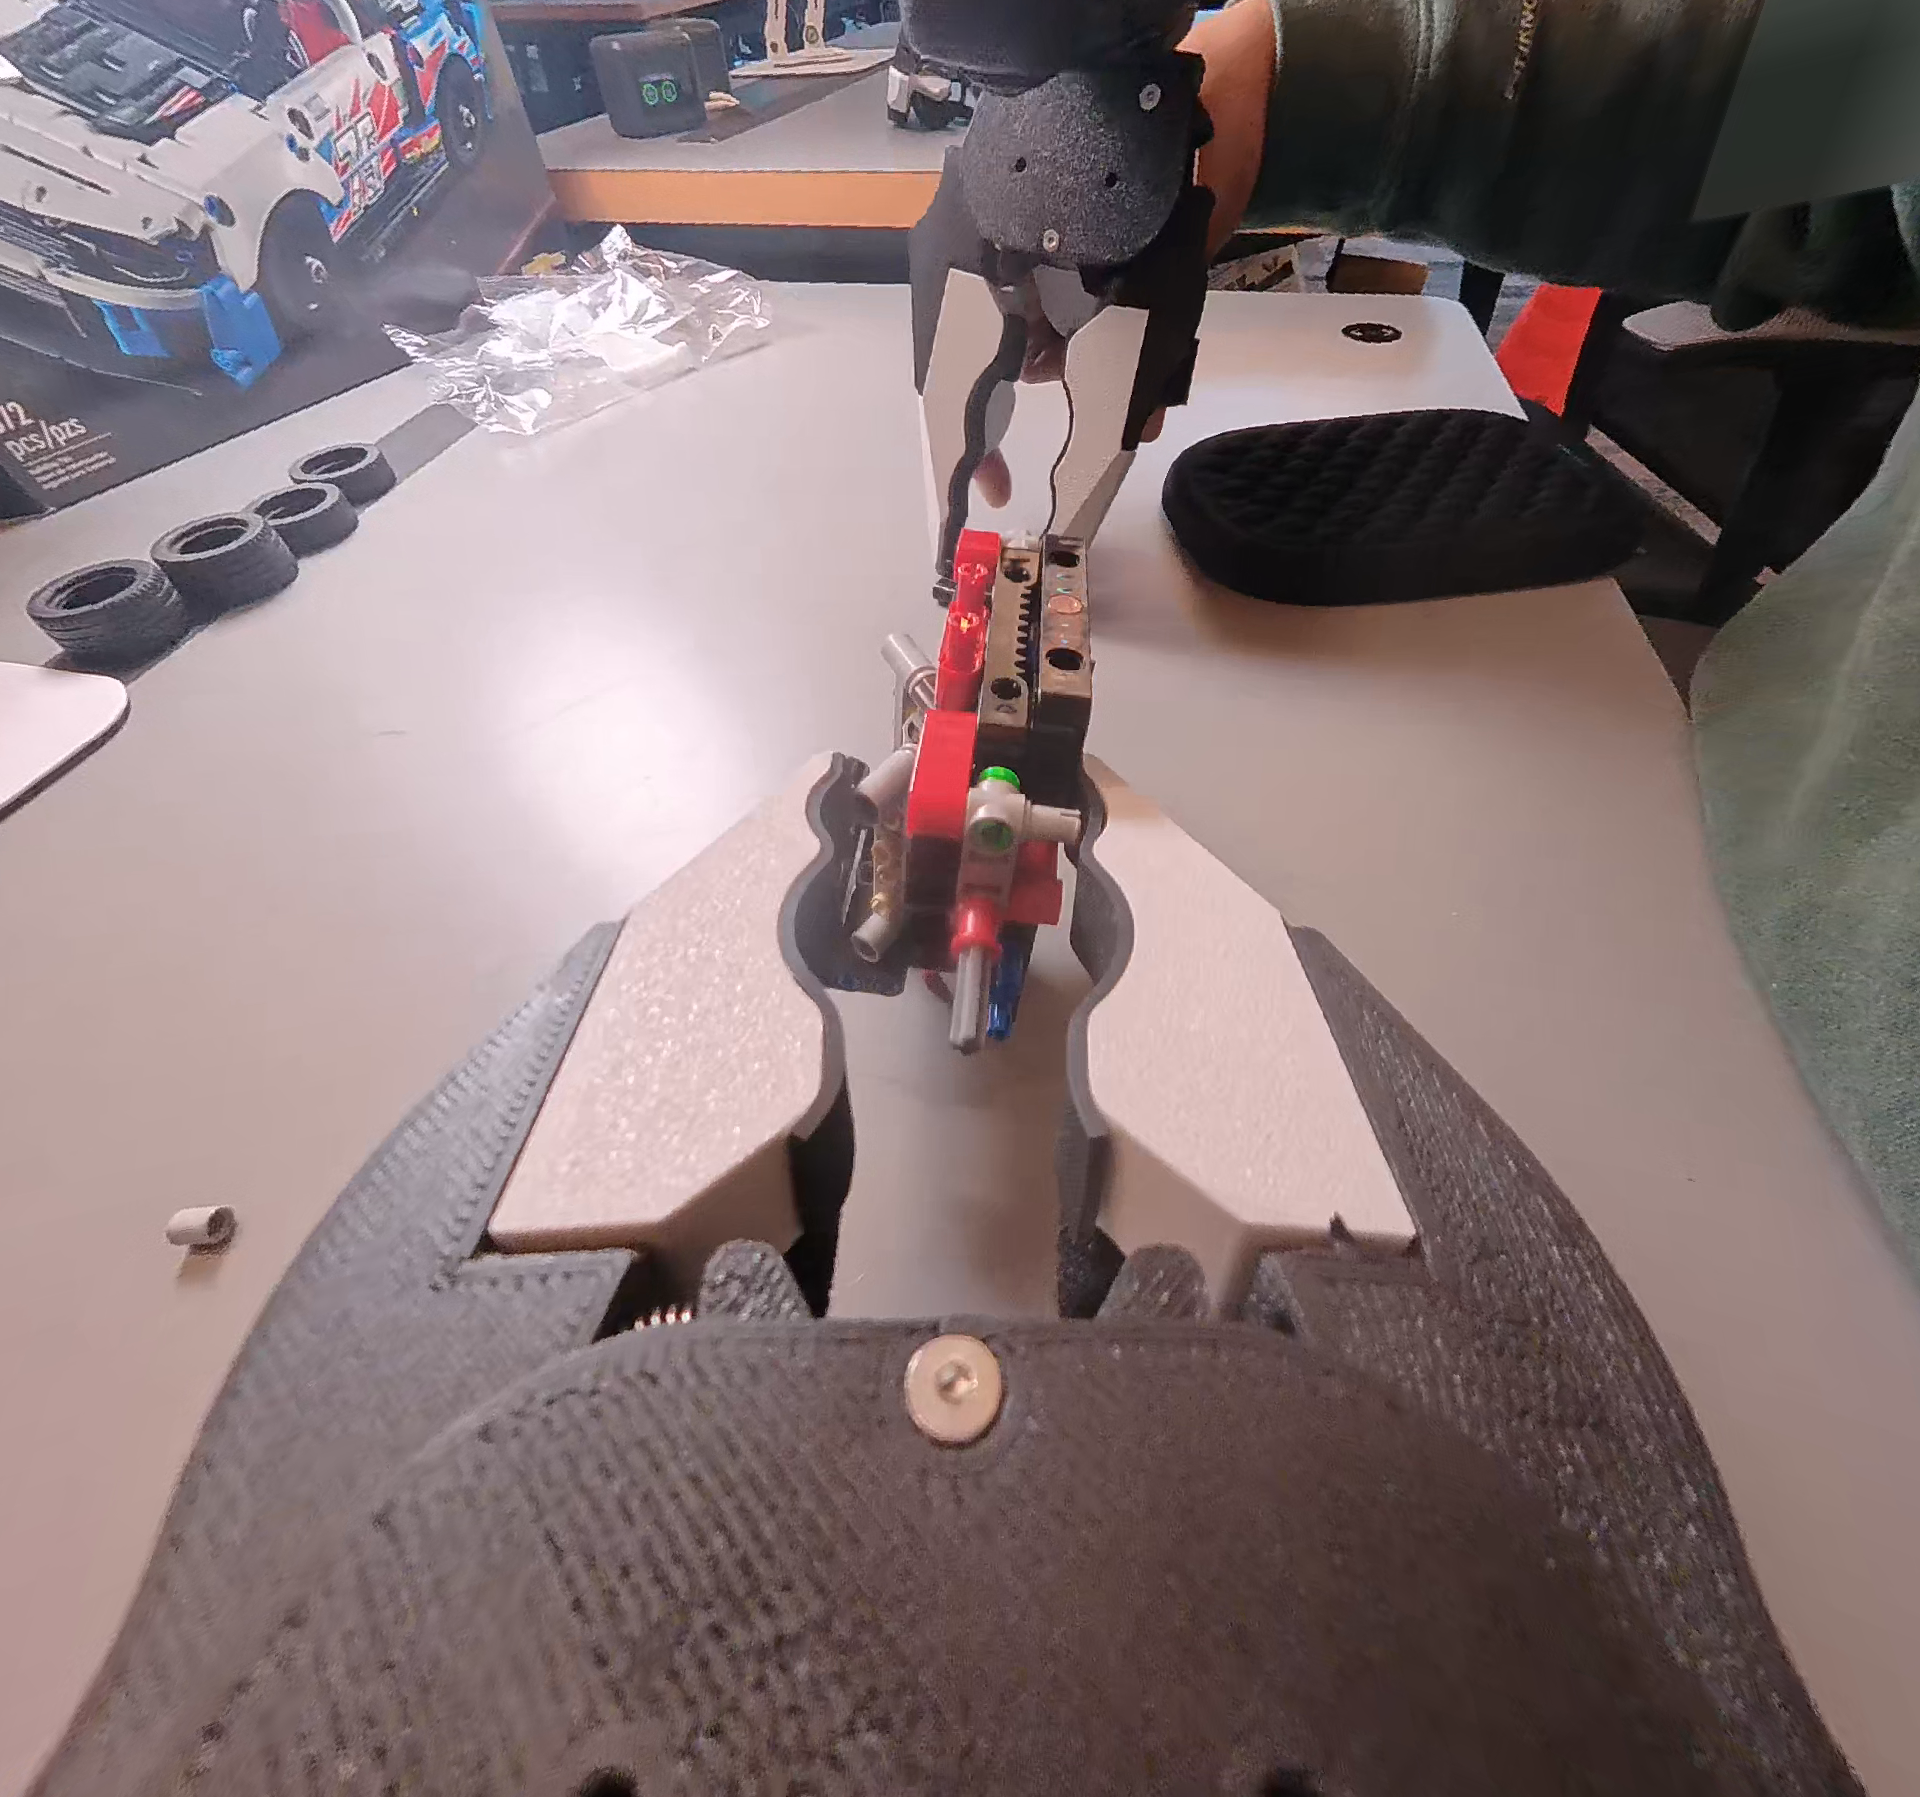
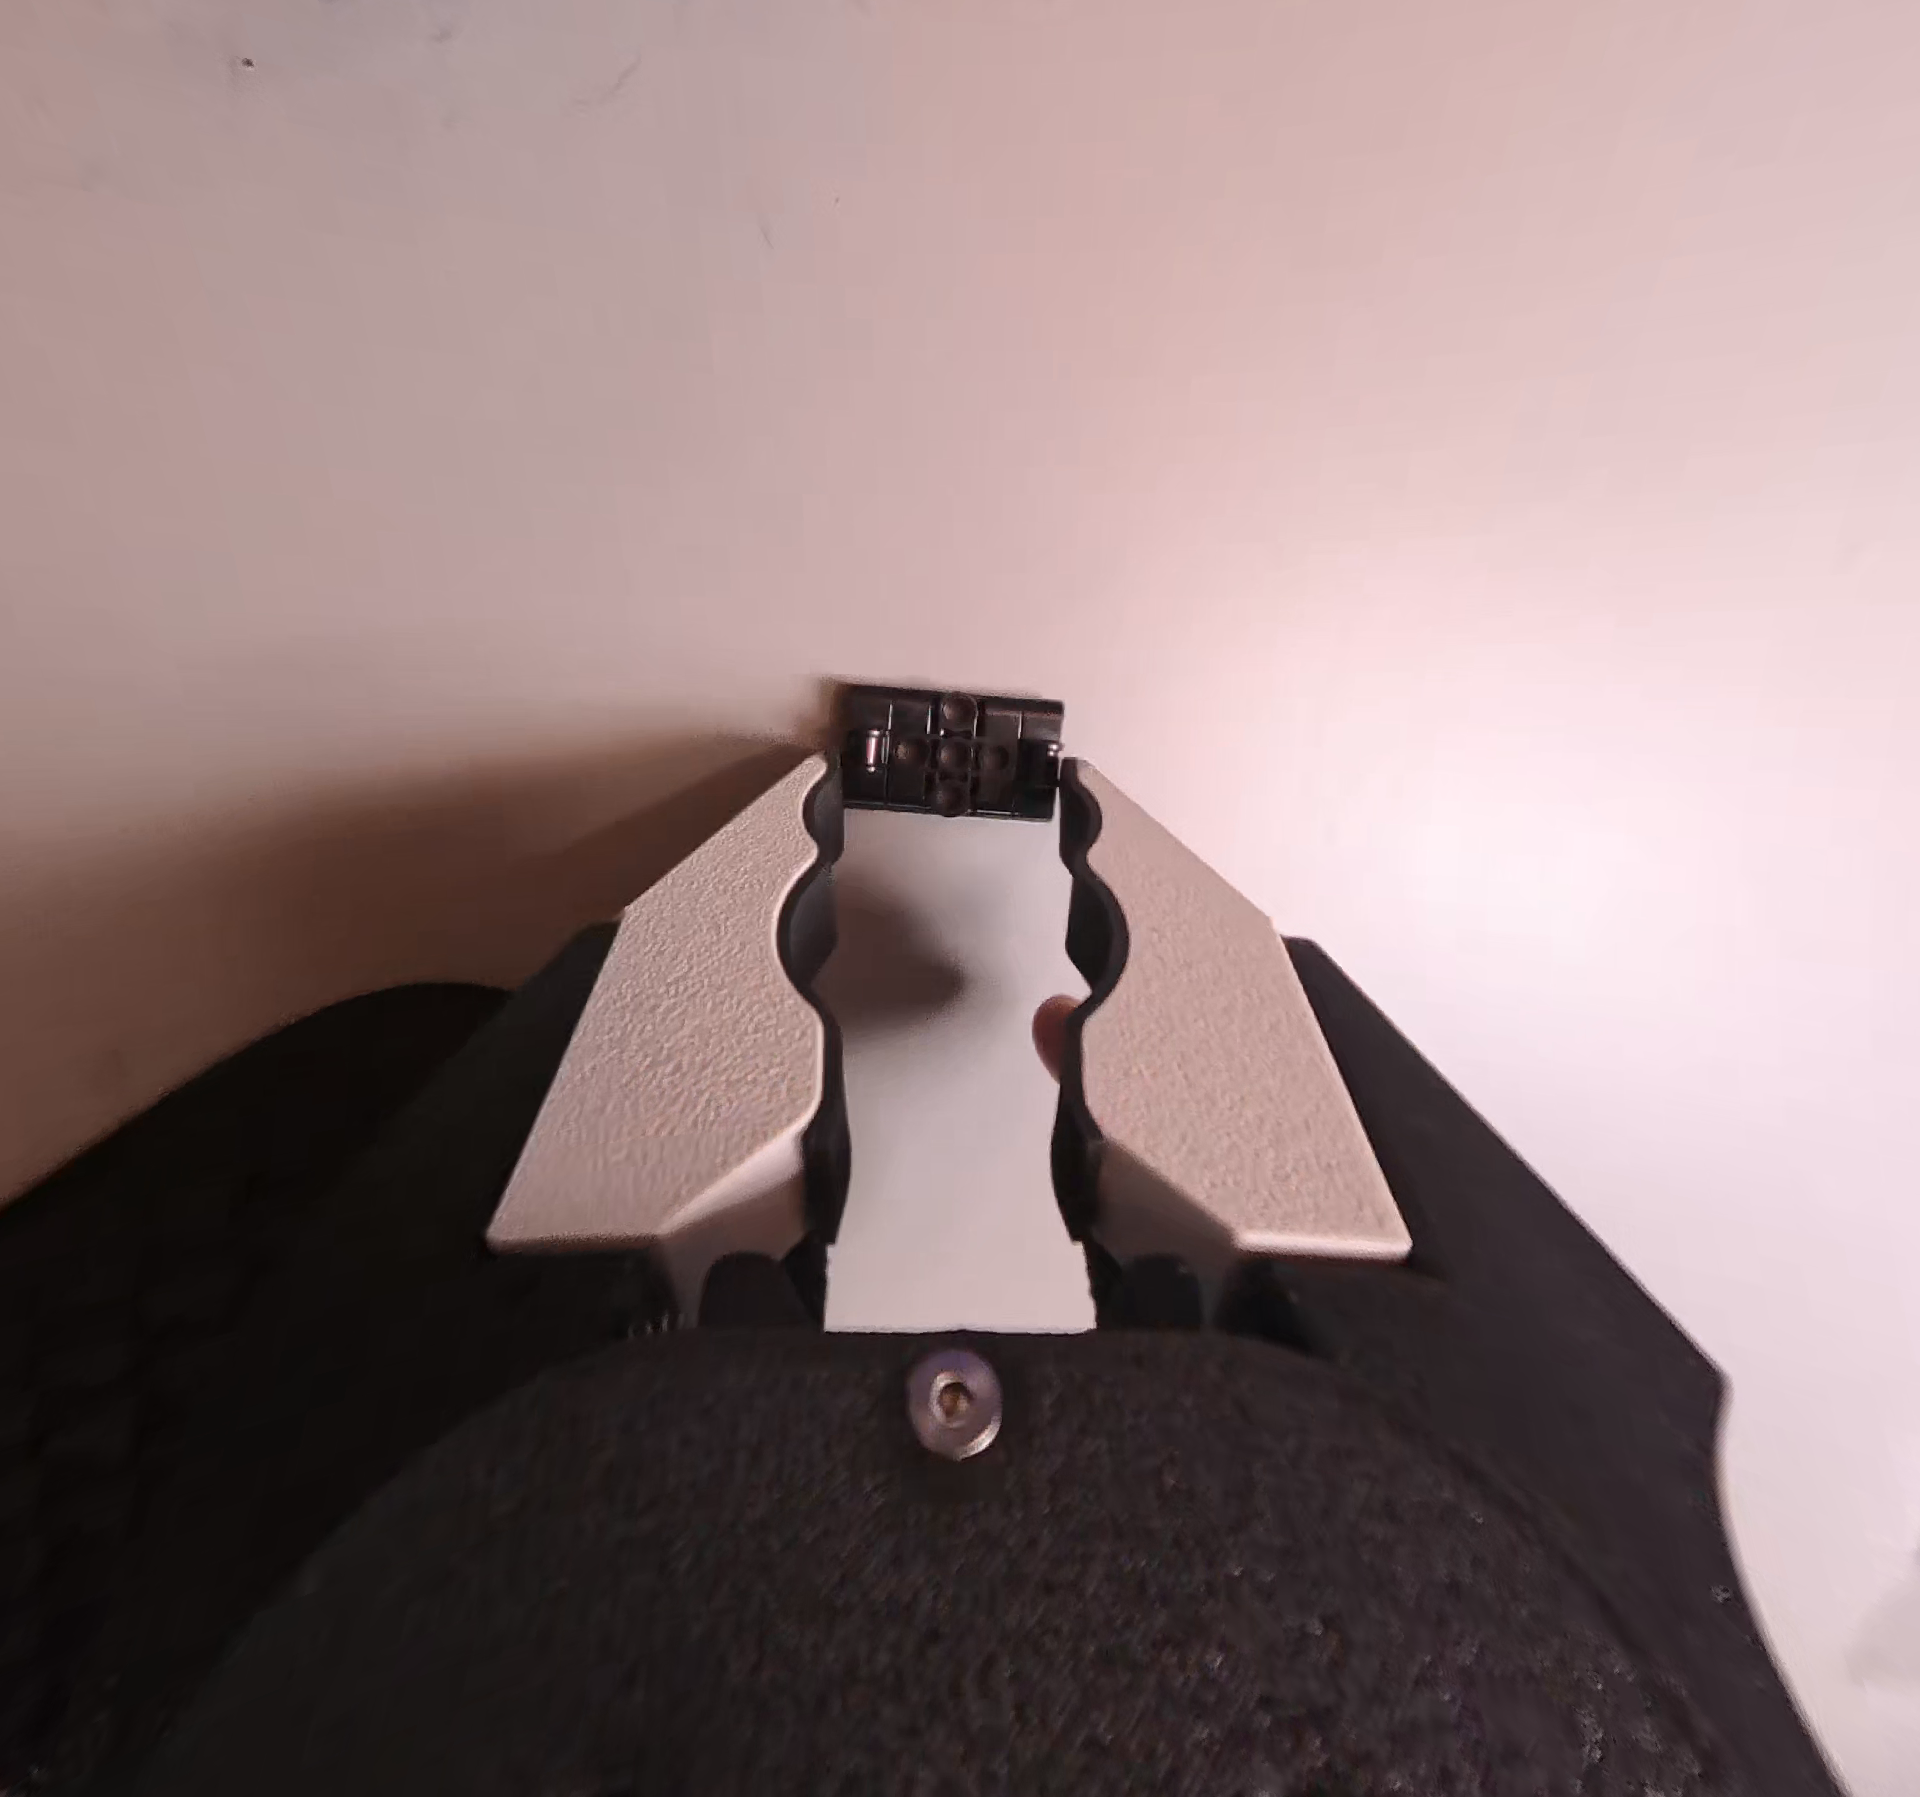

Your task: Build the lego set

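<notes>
1. Left gripper (image 1: 961,812): fingers closed around the near end of the lego assembly (image 1: 997,729), gripping it at the red and grey connector cluster. The long body runs straight out ahead of the fingertips, over the table (image 1: 520,760).
2. Right gripper (image 1: 1013,526): comes down from above onto the assembly's far end. In its own view the fingertips (image 2: 951,771) bracket the black end face of the assembly (image 2: 951,755). Both tips look in contact, so judged clamped on it, jaws fairly wide.
3. Step in hand, my read: steadying or pressing a part home at the far end. Do it well: keep the left clamp firm, push along the beam's axis and don't twist; the thin grey axle (image 1: 966,999) sticking back between the left fingers could pop out.
4. Room: open table on both sides of the left gripper. Four tyres (image 1: 208,558) sit well off to its left, plastic bag (image 1: 582,324) and set box (image 1: 208,168) beyond them. Black pad (image 1: 1392,500) is near the right gripper's outer side. Loose grey connector (image 1: 200,1225) lies left of the left gripper, clear. Table edge curves in on the right, beside the sleeve (image 1: 1507,85).
</notes>
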A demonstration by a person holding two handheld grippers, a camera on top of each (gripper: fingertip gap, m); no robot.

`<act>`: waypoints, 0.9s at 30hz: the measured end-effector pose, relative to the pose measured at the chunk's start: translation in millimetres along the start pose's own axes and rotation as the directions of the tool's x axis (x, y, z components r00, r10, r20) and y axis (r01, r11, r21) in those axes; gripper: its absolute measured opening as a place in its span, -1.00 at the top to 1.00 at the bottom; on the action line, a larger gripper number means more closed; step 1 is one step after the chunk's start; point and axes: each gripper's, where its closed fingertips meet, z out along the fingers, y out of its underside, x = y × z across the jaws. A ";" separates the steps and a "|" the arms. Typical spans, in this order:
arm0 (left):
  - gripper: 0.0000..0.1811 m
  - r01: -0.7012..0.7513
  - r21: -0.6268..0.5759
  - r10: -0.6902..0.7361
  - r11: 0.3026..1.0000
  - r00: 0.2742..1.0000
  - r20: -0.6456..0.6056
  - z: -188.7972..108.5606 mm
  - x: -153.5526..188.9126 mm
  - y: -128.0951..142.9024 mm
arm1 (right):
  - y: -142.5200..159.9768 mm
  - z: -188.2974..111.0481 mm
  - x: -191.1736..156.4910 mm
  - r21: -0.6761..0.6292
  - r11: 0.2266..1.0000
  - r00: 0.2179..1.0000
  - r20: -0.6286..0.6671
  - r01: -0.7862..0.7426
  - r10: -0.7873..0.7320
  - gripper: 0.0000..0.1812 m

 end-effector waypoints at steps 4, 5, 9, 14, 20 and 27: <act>0.57 0.019 0.008 -0.019 1.000 1.000 0.006 -0.6 -3.1 -0.7 | 1.0 -6.0 -10.0 -0.052 0.999 0.999 0.041 0.015 -0.013 0.55; 0.57 0.023 0.009 -0.023 1.000 1.000 0.008 -0.7 -3.6 -0.8 | 4.2 -9.1 -12.3 -0.092 0.995 0.999 0.050 0.027 -0.022 0.56; 0.57 0.028 0.010 -0.028 1.000 1.000 0.014 -1.3 -5.1 -1.1 | 17.0 -20.0 -20.8 -0.256 0.964 0.994 0.097 0.073 -0.049 0.56; 0.57 0.038 0.016 -0.038 0.999 0.999 0.016 -1.9 -6.0 -1.5 | 2.0 -12.8 -15.1 -0.234 0.970 0.996 0.070 0.071 -0.056 0.56; 0.57 0.057 0.023 -0.058 0.998 0.998 0.021 -2.9 -9.0 -1.5 | -3.0 -6.3 -10.8 -0.114 0.993 1.000 0.029 0.006 -0.002 0.56; 0.58 0.063 0.028 -0.064 0.998 0.997 0.046 -3.8 -14.0 -1.2 | -20.7 5.0 -21.4 0.118 0.888 0.895 0.038 -0.445 0.444 0.51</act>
